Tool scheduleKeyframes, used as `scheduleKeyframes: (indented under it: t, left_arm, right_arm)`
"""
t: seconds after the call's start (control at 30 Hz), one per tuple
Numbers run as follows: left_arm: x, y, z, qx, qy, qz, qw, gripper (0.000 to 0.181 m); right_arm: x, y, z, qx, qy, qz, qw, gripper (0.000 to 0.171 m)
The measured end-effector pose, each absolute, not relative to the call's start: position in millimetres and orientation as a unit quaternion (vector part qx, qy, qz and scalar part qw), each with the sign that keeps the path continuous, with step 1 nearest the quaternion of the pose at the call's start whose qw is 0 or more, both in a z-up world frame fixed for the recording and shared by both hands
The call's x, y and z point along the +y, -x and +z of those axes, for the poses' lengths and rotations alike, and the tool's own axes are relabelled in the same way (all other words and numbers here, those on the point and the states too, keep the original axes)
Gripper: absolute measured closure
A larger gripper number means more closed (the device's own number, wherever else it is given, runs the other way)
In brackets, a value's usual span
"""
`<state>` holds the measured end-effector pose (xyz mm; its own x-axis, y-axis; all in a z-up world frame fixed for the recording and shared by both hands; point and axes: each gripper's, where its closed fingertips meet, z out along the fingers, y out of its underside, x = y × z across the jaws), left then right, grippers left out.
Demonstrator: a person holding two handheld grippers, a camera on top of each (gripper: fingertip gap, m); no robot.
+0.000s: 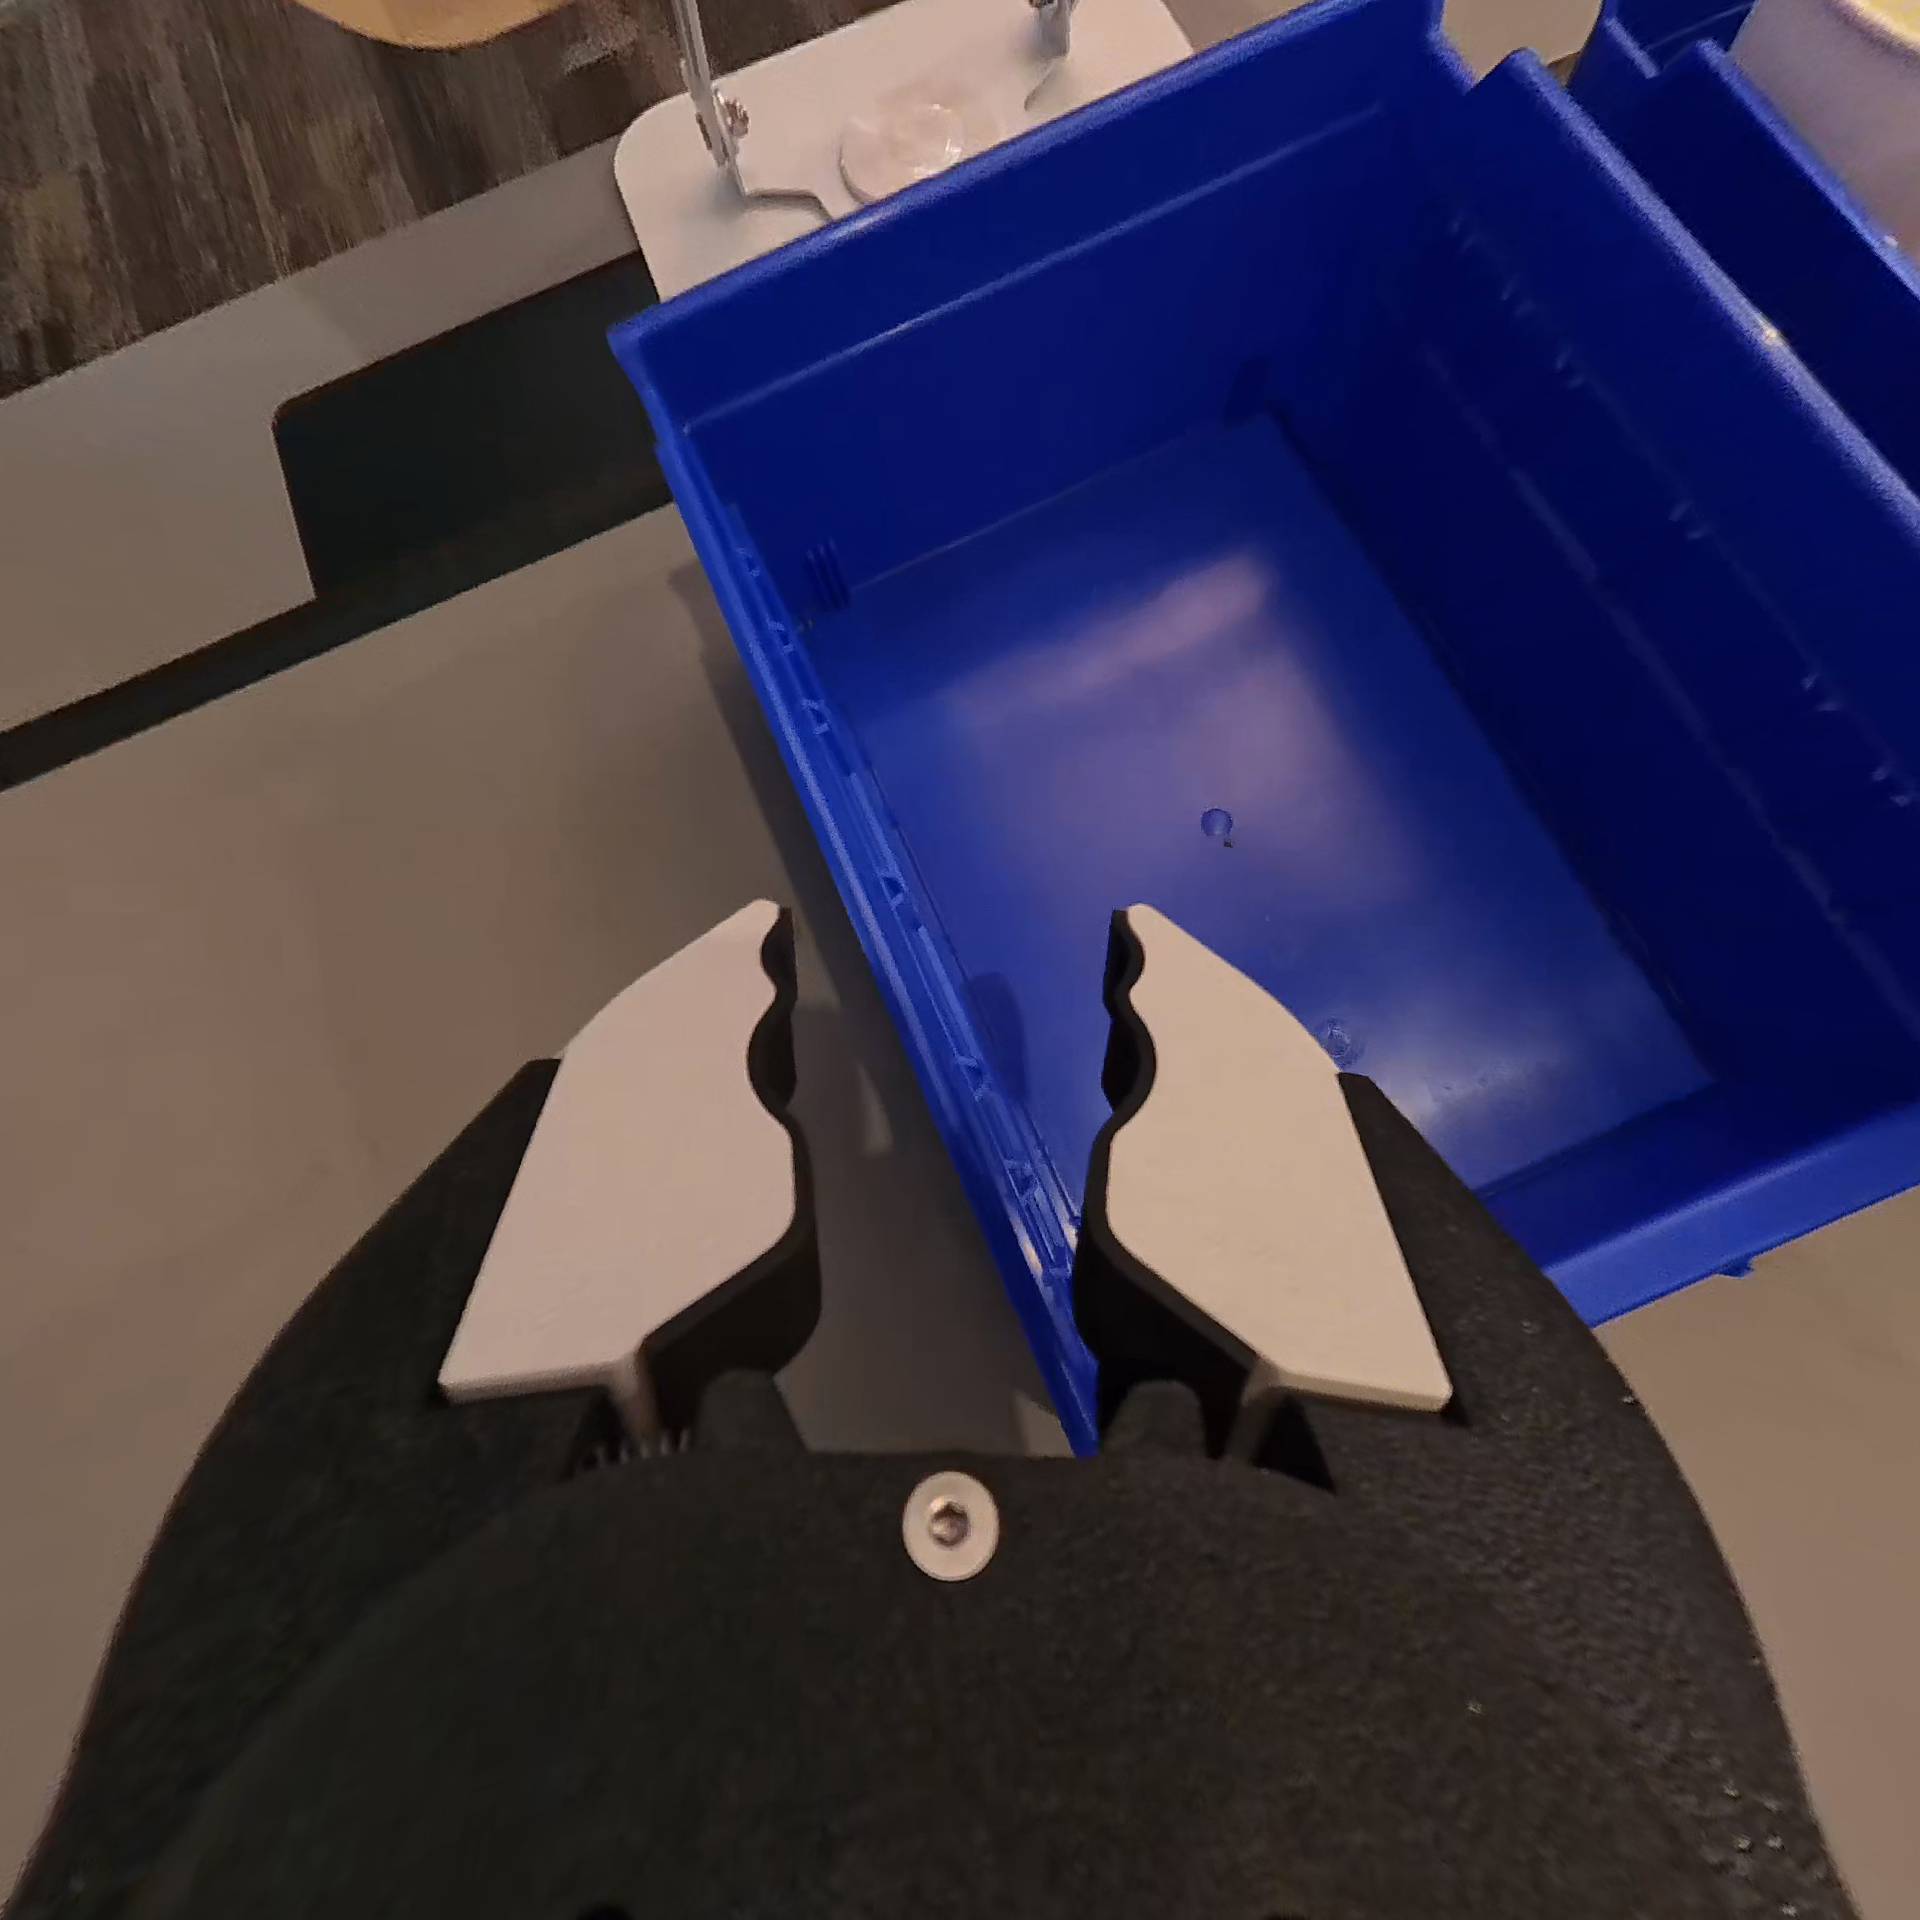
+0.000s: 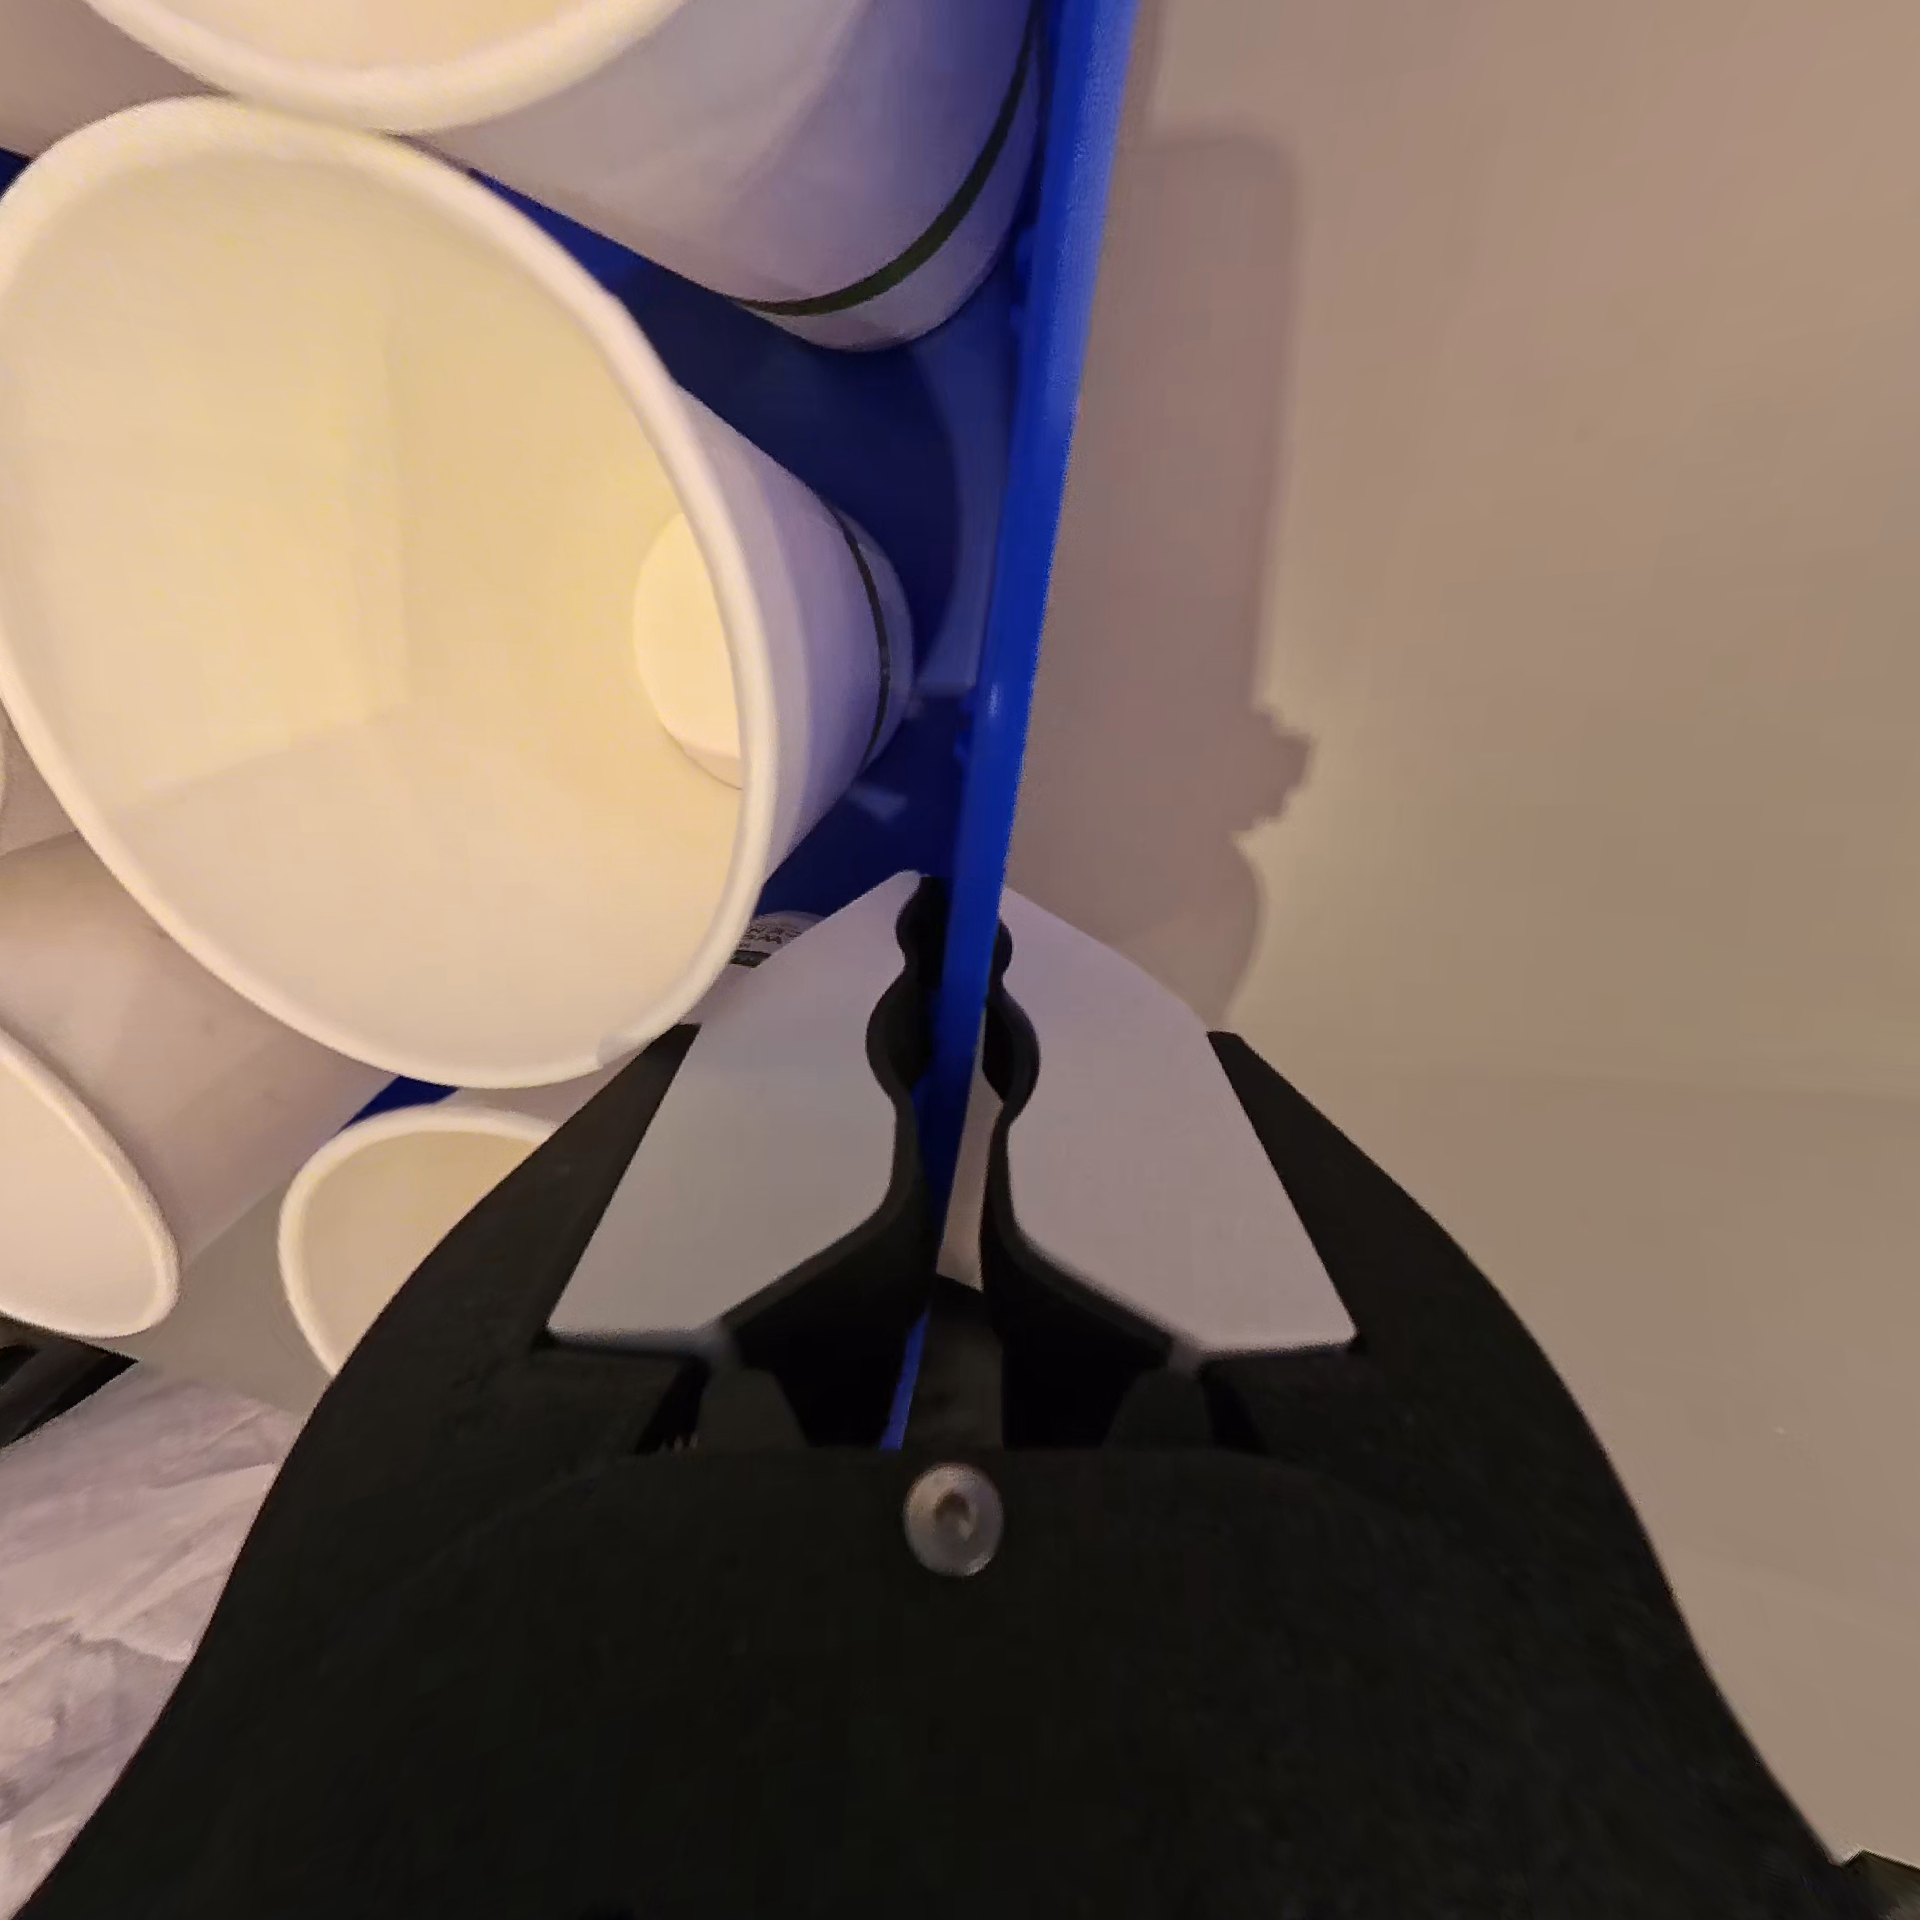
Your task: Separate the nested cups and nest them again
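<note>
5 white cups [image 2: 343, 582], 2 blue bins [image 1: 1299, 727]

You've got a grey table [image 1: 312, 935] with a blue bin [image 1: 1247, 468] sitting upper right, a white plate-like base [image 1: 686, 177] just behind it at the top.

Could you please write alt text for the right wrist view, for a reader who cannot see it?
The right gripper is shut on the thin side wall of a blue bin. Inside the bin lie several white paper cups, on their sides. A beige table lies beyond.
</note>
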<state>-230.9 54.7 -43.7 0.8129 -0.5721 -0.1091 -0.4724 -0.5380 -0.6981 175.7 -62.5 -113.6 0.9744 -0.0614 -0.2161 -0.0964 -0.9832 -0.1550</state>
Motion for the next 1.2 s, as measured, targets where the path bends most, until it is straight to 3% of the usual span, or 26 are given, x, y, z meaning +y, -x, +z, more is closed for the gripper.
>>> scheduleKeyframes:
  t: [0.7,1.0,1.2]
  left_arm:
    - [92.1,272.2,34.7,0.275,0.850,-0.123,0.431,0.126]
    - [105.8,329.8,47.6,0.200,0.854,-0.149,0.457,0.130]
    - [103.3,370.2,50.6,0.169,0.861,-0.137,0.459,0.131]
  right_arm:
    - [-95.2,-206.0,-88.6,0.065,0.985,0.151,0.050,0.165]
    - [-88.2,-206.8,-26.8,0.045,0.992,0.098,0.073,0.166]
    - [-59.2,-150.9,19.2,-0.002,0.991,0.107,0.076,0.166]
